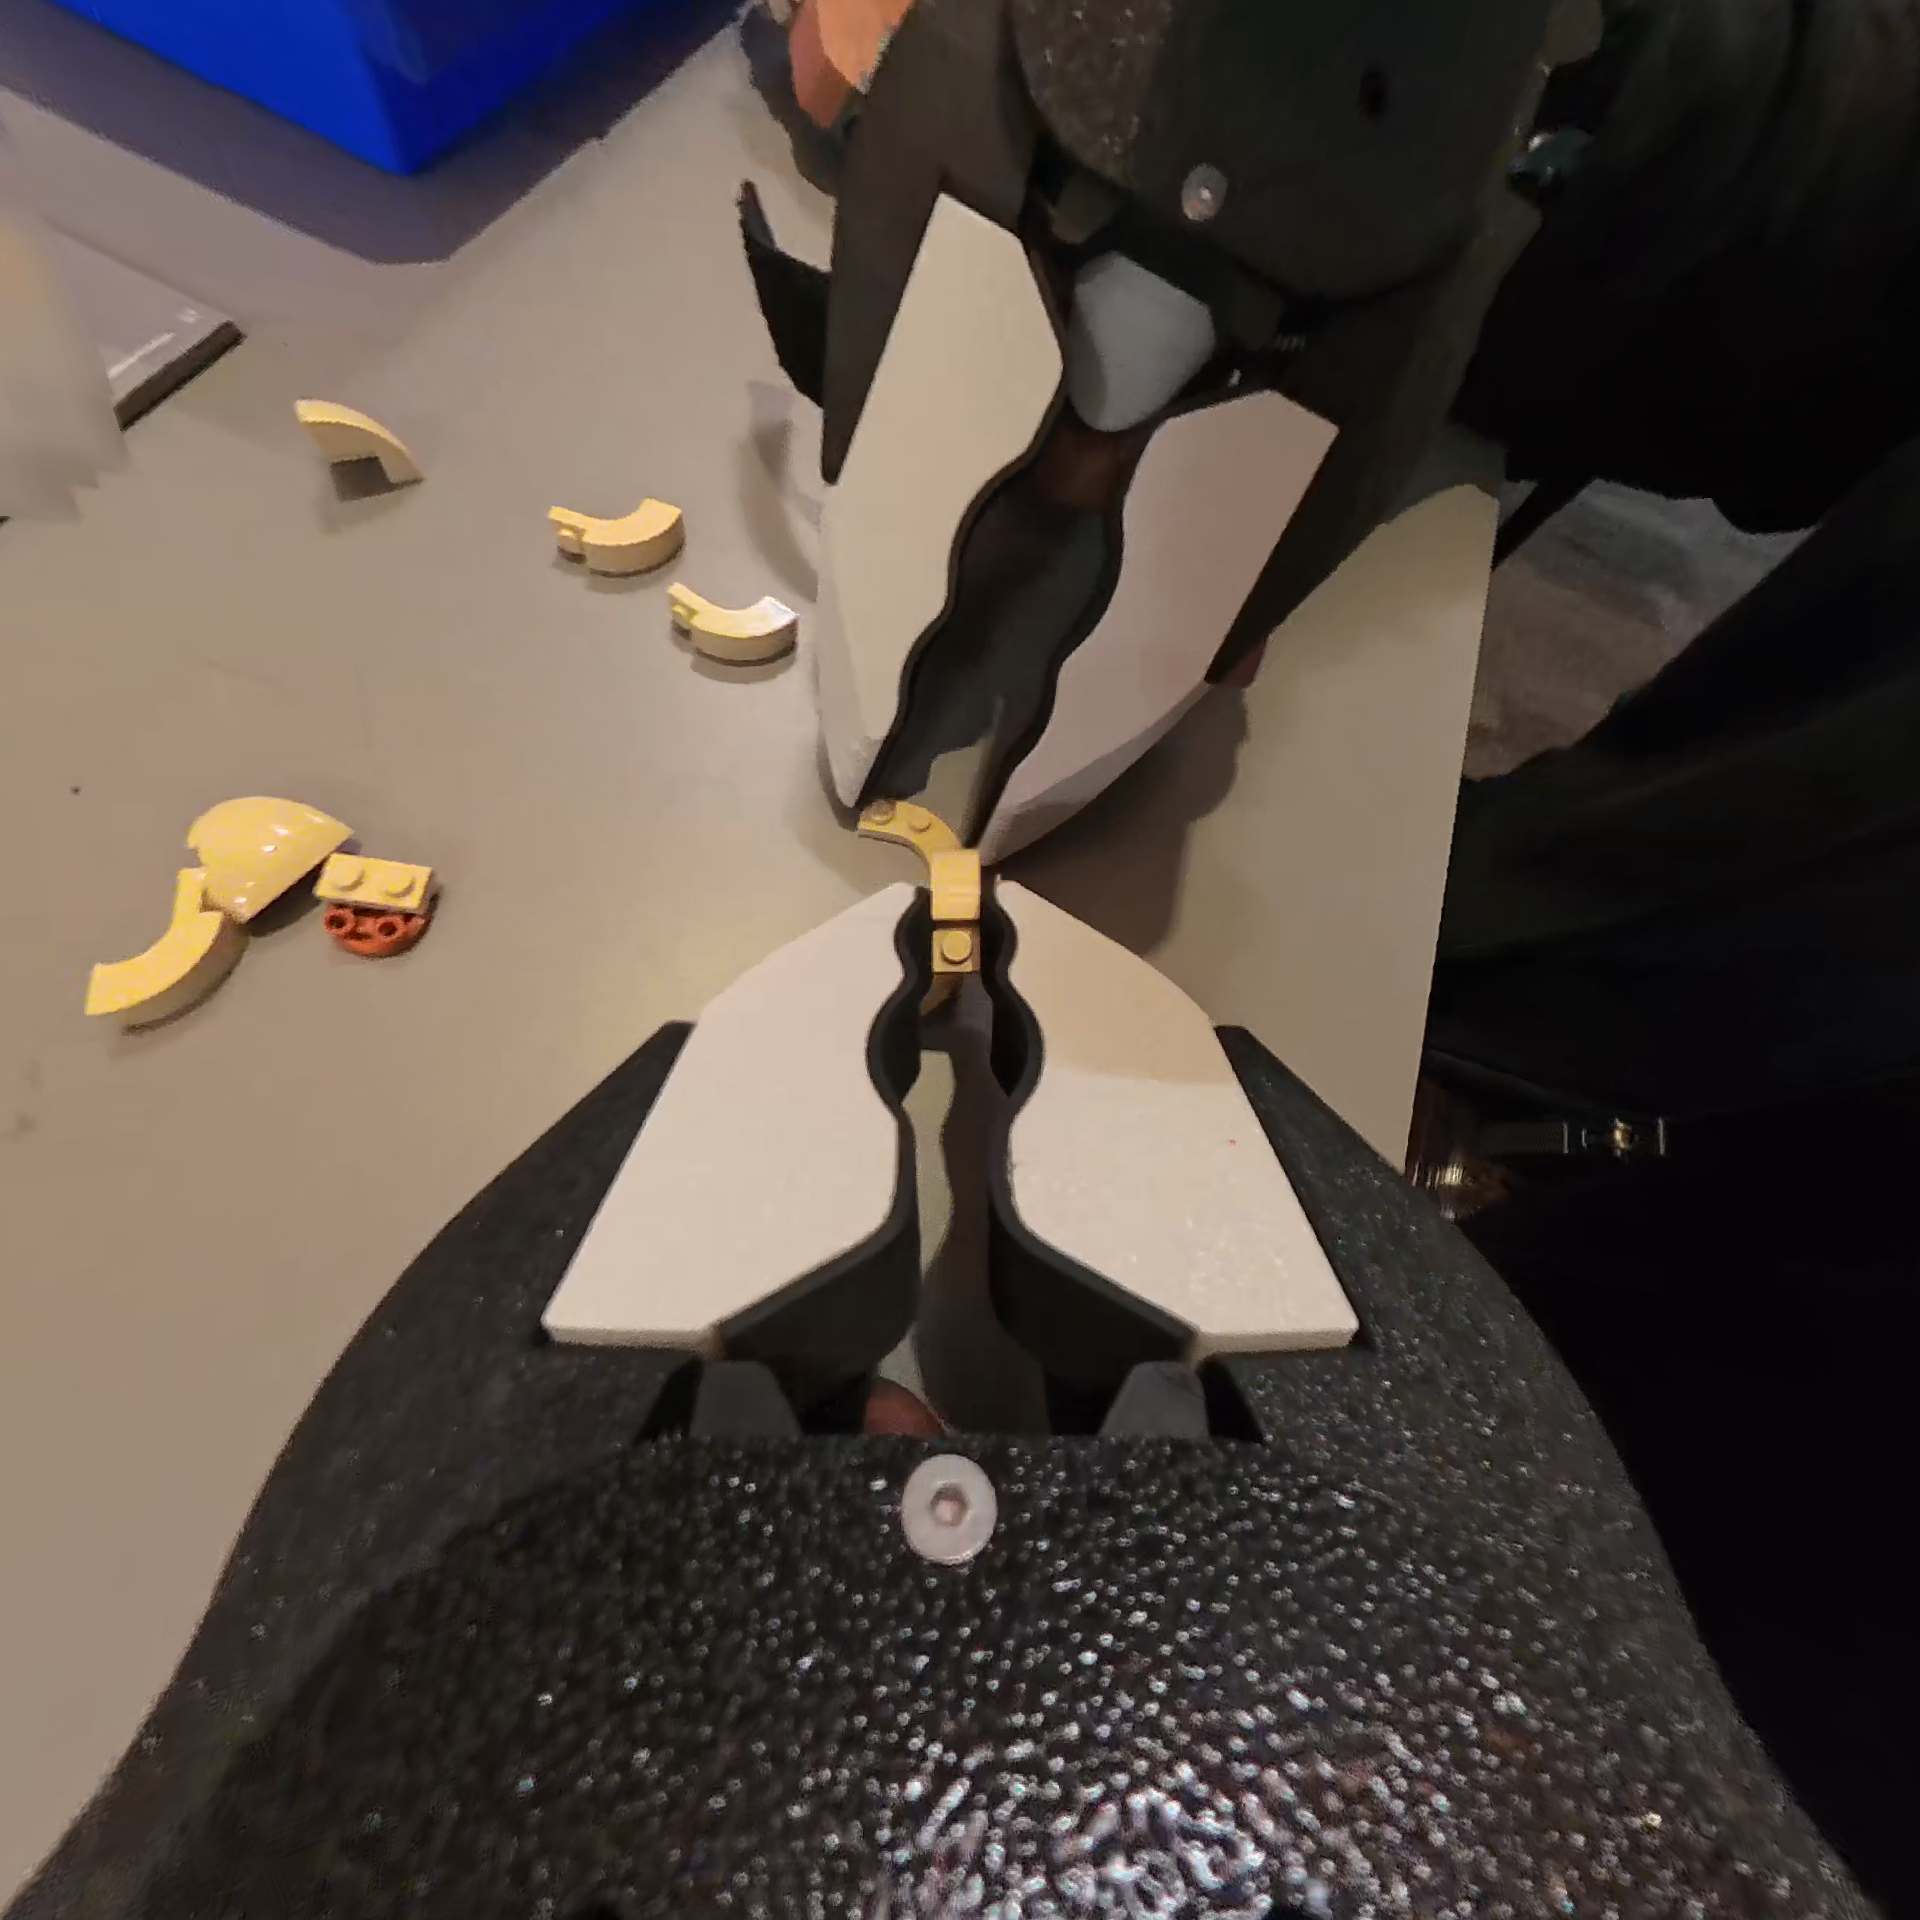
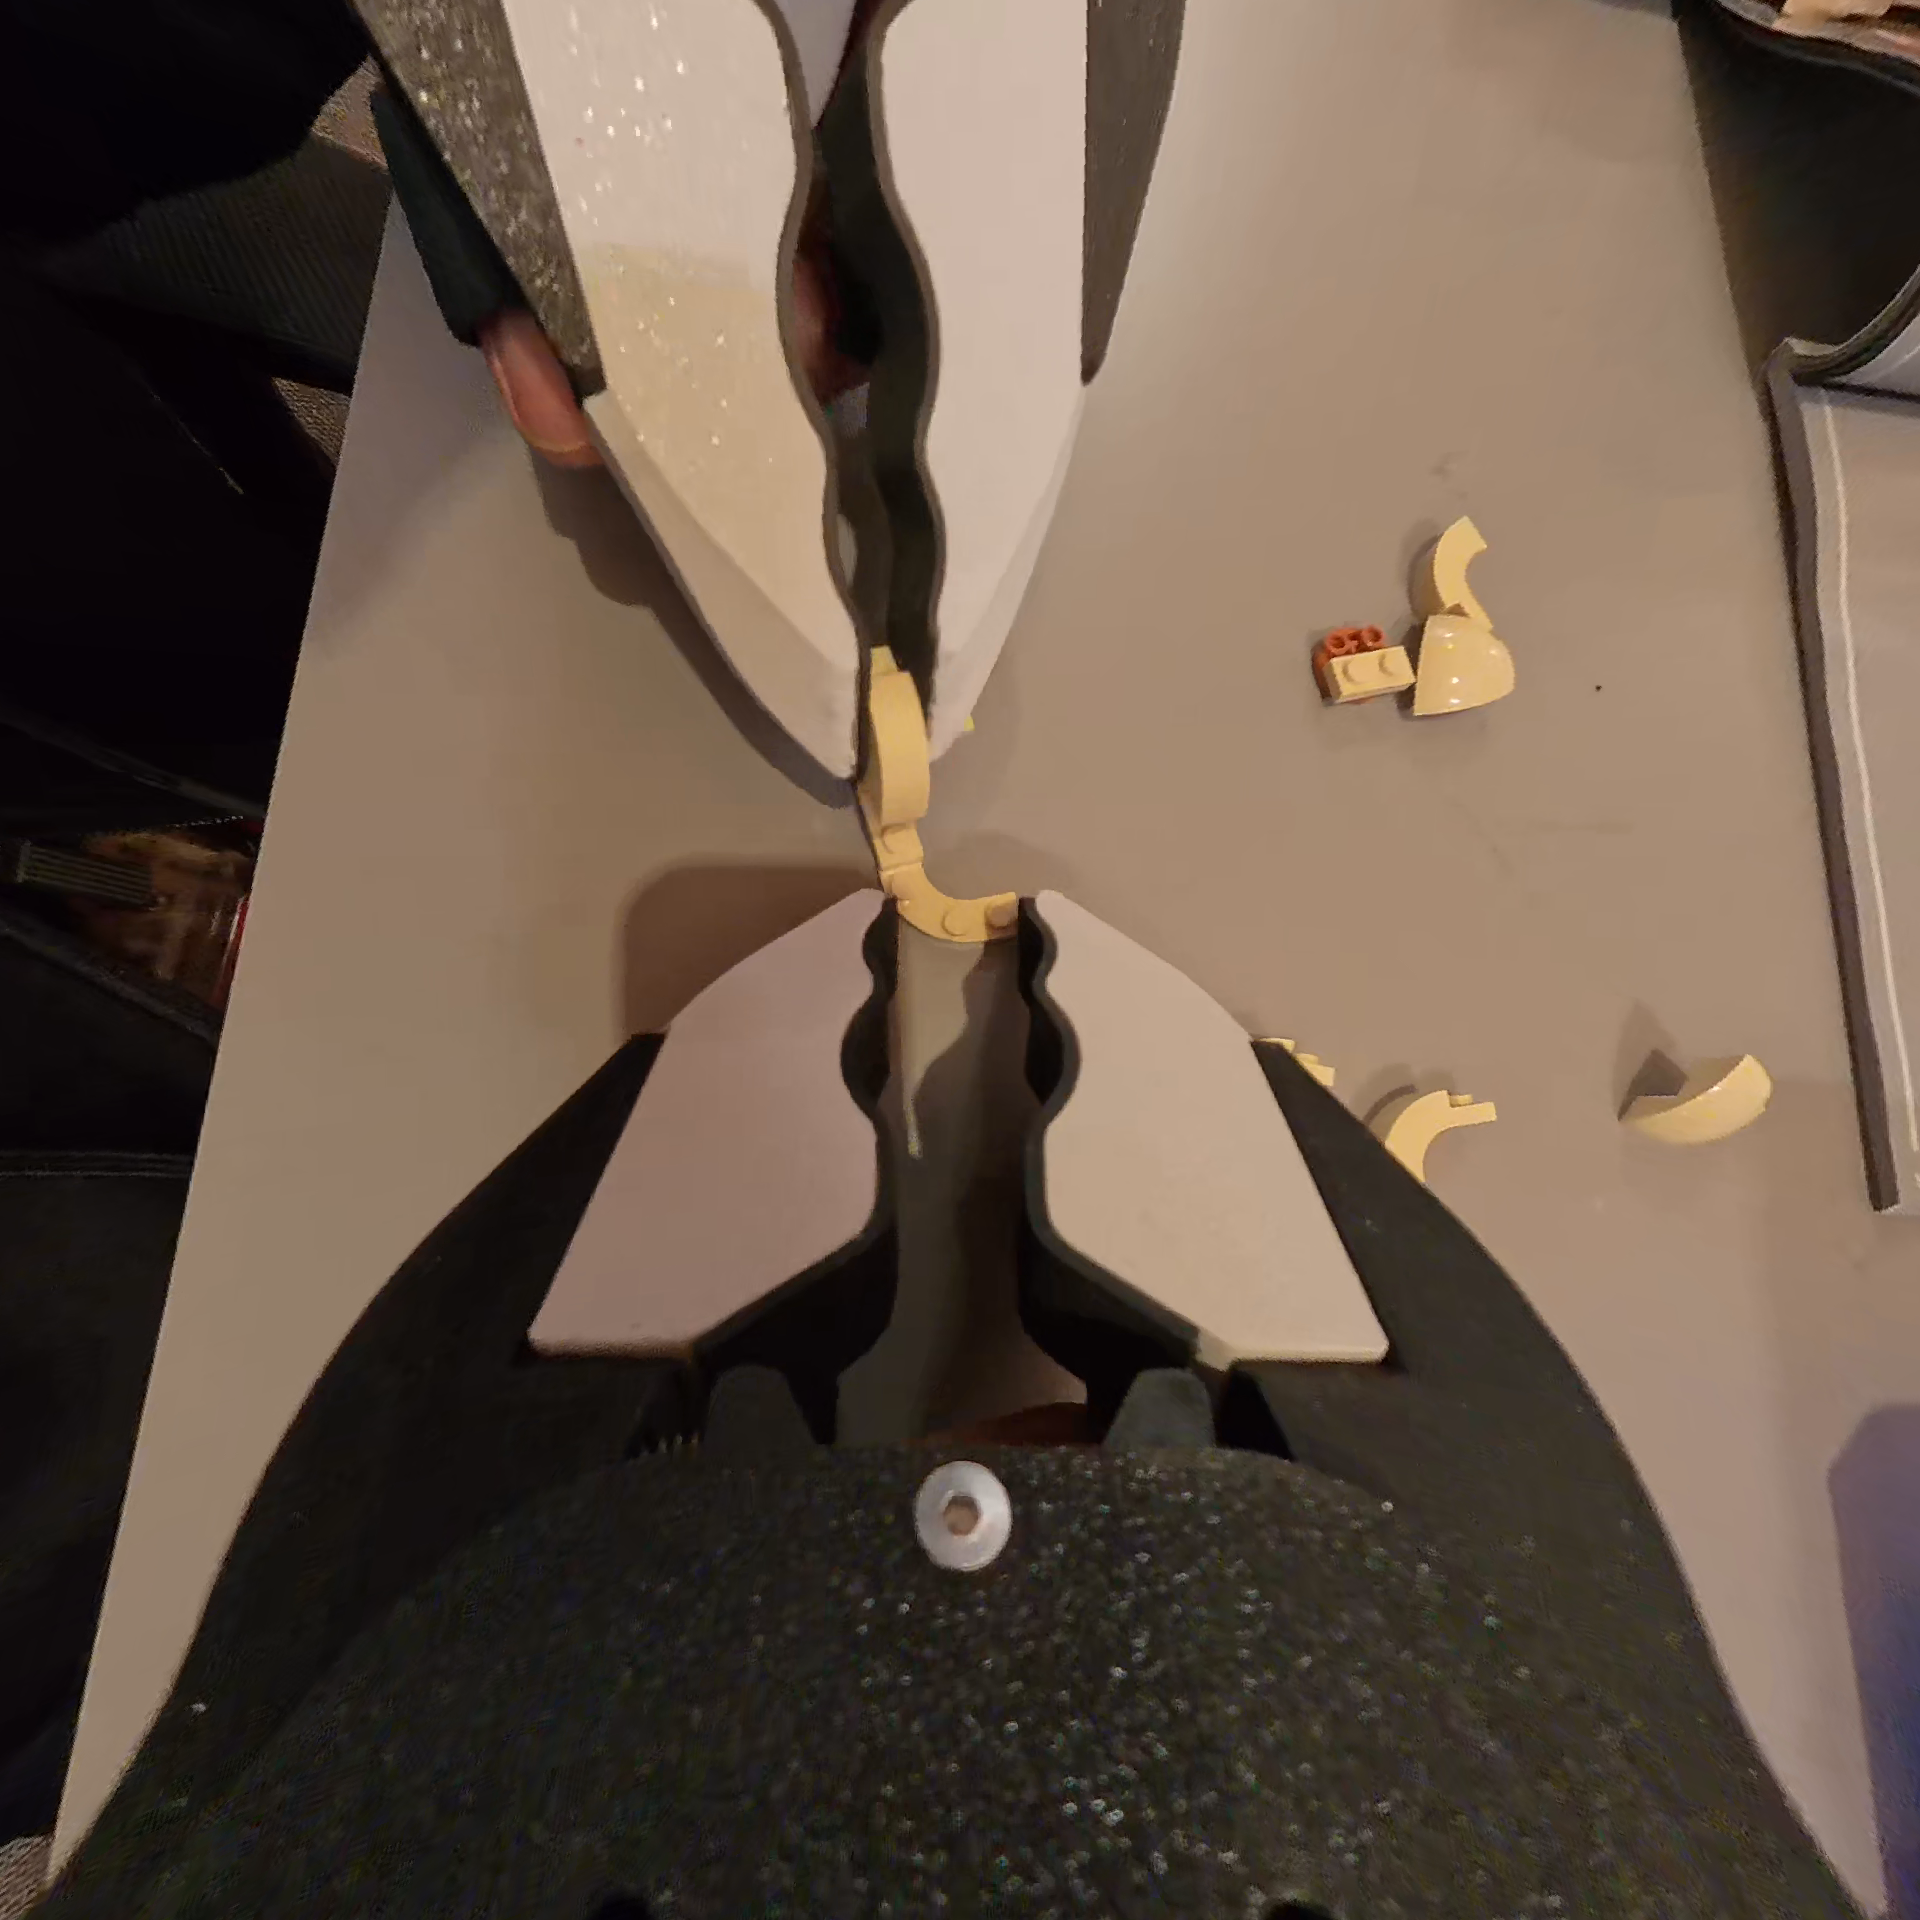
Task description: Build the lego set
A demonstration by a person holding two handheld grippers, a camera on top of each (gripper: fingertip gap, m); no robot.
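Observation:
My left gripper [image 1: 956, 904] is shut on a tan arch brick [image 1: 956, 891], with both pads pressed on its sides. It shows from above in the right wrist view [image 2: 894, 727], between the left fingertips. My right gripper [image 2: 951, 914] is shut on a tan curved plate with studs [image 2: 954, 916], which spans from pad to pad. In the left wrist view that plate [image 1: 902, 826] sits at the right gripper's tips [image 1: 925, 826]. The plate's end meets the arch brick's end just above the grey table [image 2: 1247, 416]. The two grippers face each other tip to tip.
Loose tan curved pieces [image 1: 623, 535] [image 1: 738, 629] [image 1: 353, 436] lie on the table. A tan dome [image 1: 260, 847], a small tan plate [image 1: 374, 883] and a reddish round piece [image 1: 374, 927] lie together. A blue bin [image 1: 395, 73] and a dark flat booklet [image 1: 156, 353] are farther off. The table edge [image 1: 1455, 831] is close by. The tips of both grippers are at nearly the same place. The reddish round piece [image 1: 374, 927] sits 8 cm or so from the ends of my right fingers. Look for it in the right wrist view [image 2: 1347, 637] too.

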